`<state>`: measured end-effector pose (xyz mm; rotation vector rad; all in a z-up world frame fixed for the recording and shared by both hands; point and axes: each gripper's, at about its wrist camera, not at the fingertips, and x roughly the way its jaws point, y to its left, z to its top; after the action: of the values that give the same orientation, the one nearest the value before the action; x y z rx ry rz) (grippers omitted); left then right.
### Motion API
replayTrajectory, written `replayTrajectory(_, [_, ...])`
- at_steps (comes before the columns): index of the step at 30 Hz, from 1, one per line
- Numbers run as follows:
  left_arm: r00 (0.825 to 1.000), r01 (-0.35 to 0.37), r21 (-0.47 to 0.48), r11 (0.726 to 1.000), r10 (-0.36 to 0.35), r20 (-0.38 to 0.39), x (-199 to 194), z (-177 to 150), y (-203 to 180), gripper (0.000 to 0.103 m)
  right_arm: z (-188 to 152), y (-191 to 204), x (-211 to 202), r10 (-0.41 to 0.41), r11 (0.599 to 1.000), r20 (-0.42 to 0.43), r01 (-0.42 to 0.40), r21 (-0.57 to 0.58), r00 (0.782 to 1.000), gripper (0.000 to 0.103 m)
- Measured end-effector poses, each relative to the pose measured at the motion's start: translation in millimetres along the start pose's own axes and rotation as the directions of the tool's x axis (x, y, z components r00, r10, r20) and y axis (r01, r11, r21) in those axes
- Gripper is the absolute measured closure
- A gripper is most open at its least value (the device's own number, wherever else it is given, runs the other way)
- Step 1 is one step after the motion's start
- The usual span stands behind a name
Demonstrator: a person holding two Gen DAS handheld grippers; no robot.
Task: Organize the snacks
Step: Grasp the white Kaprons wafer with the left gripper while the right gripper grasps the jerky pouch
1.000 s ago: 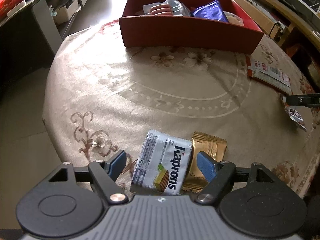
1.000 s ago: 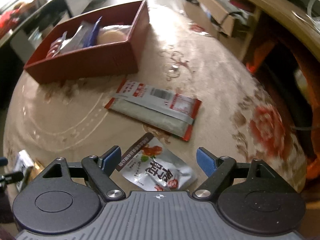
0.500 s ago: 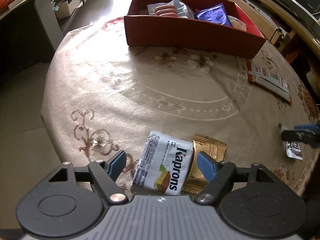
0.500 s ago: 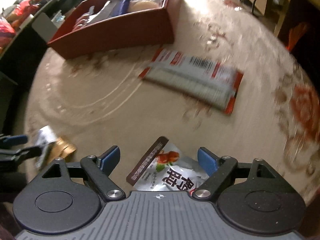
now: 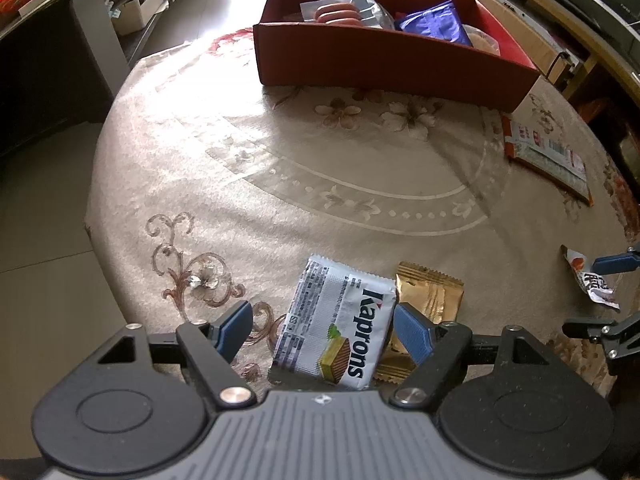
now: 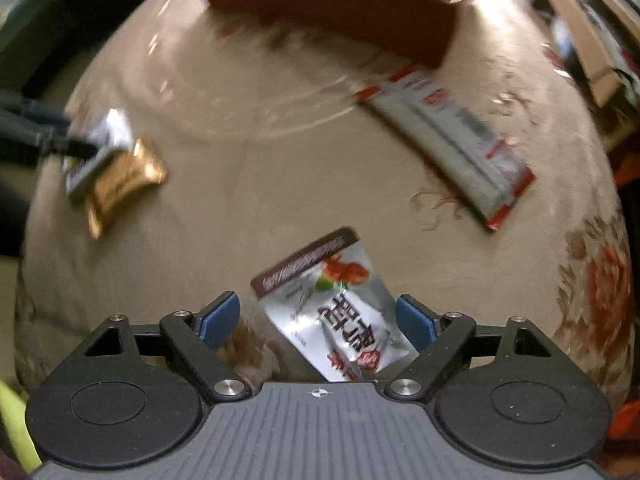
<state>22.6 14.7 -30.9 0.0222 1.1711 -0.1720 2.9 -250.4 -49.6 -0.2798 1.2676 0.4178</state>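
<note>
**Right tongs swung round over the silver packet; left tongs unmoved**

Left wrist view: nothing is seen to have changed over the last second. The left tongs (image 5: 322, 322) are held partly open astride the white wafer packet (image 5: 340, 330), which lies flat on the tablecloth (image 5: 248, 184); no grip is seen, though the right pad looks close against the packet's edge. A gold packet (image 5: 434, 300) lies partly under it. The red box (image 5: 376, 66), already holding snacks, stands well apart at the far side.

Right wrist view: the picture is blurred. Since a second ago the right tongs (image 6: 318, 322) have been rolled and shifted, so the box has passed to the top edge. The silver packet (image 6: 340, 308) is framed between wide jaws that are not pressed on it. A long red-edged packet (image 6: 452, 132) lies beyond. Both pickups are judged imminent, neither begun.
</note>
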Motion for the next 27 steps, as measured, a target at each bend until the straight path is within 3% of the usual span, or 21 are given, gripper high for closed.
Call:
replayTrajectory(6, [1.000, -0.002, 0.009, 1.000, 0.002, -0.022, 5.8, 0.0, -2.2, 0.023, 2.5, 3.5, 11.8, 0.003, 0.997, -0.029, -0.005, -0.081, 1.000, 0.000])
replayTrajectory(16, [0.999, 0.012, 0.003, 1.000, -0.012, -0.038, 7.9, 0.3, -3.5, 0.023, 13.3, 15.3, 21.1, -0.016, 0.992, -0.112, 0.002, -0.125, 0.994, 0.000])
replayTrajectory(18, [0.999, 0.027, -0.003, 1.000, -0.027, -0.042, 8.0, 1.2, -2.7, 0.023, 12.8, 18.3, 18.4, -0.023, 0.994, -0.125, 0.009, -0.110, 0.992, 0.007])
replayTrajectory(22, [0.998, 0.046, 0.003, 0.999, -0.046, -0.047, 8.9, 2.7, -5.3, 0.023, 8.3, 26.1, 7.3, 0.000, 0.996, -0.112, -0.010, -0.090, 0.994, 0.032])
replayTrajectory(25, [0.998, 0.049, 0.014, 0.999, -0.049, -0.044, 7.6, 2.8, -6.9, 0.023, 6.7, 17.0, 2.4, 0.015, 1.000, -0.095, -0.015, 0.000, 0.995, 0.033])
replayTrajectory(27, [0.998, 0.045, 0.017, 0.999, -0.044, -0.041, 7.9, 3.7, -5.8, 0.023, 7.6, 14.4, 2.1, 0.025, 0.997, -0.056, -0.021, 0.068, 0.998, 0.028])
